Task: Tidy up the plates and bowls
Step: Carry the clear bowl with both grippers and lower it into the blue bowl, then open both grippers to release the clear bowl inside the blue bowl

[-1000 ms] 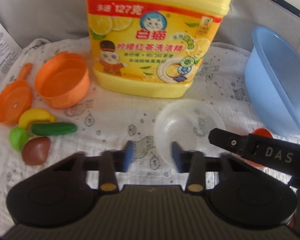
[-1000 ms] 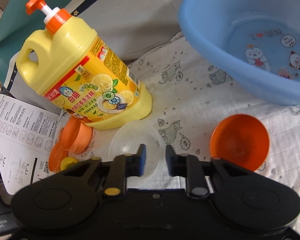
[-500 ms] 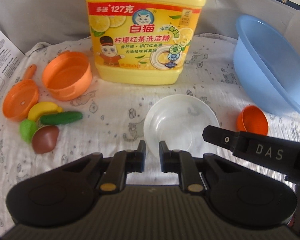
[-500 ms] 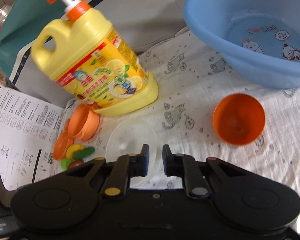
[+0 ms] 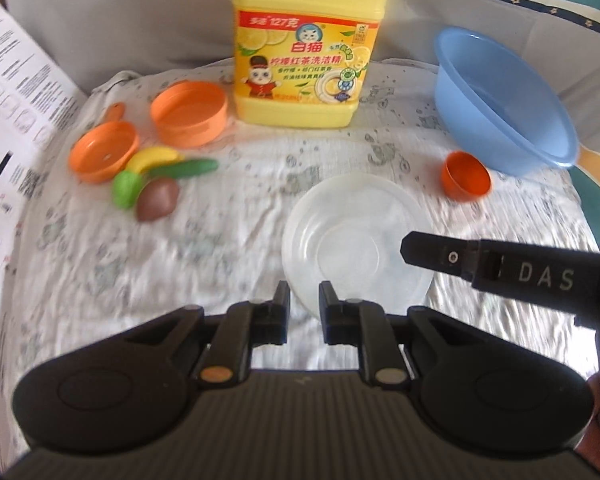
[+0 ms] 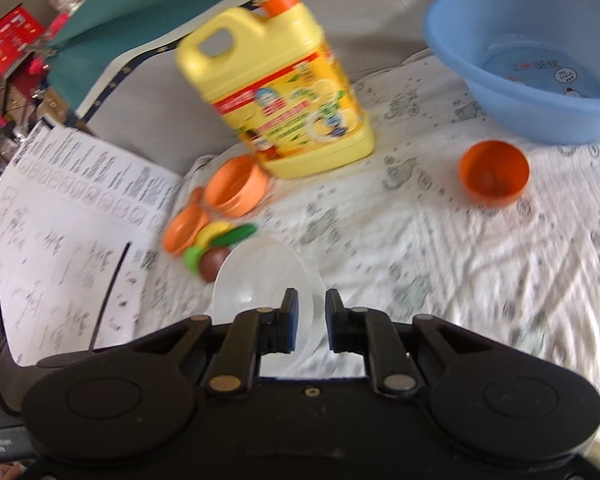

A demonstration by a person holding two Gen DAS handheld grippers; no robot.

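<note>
A clear bowl sits low in the centre of the left wrist view, its near rim pinched in the left hand-held gripper, whose narrow jaws are clamped on it. In the right wrist view the same bowl lies just left of centre, its rim caught in the right hand-held gripper, jaws likewise closed on it; that gripper's finger crosses the bowl from the right edge of the left view. Behind, on the cat-print cloth, stand a yellow bottle at upper centre, a blue basin at upper right and an orange bowl below it. Against a second ago, the left jaws have drawn together from well apart, and the bottle, basin and toys look smaller and farther up the frame.
</note>
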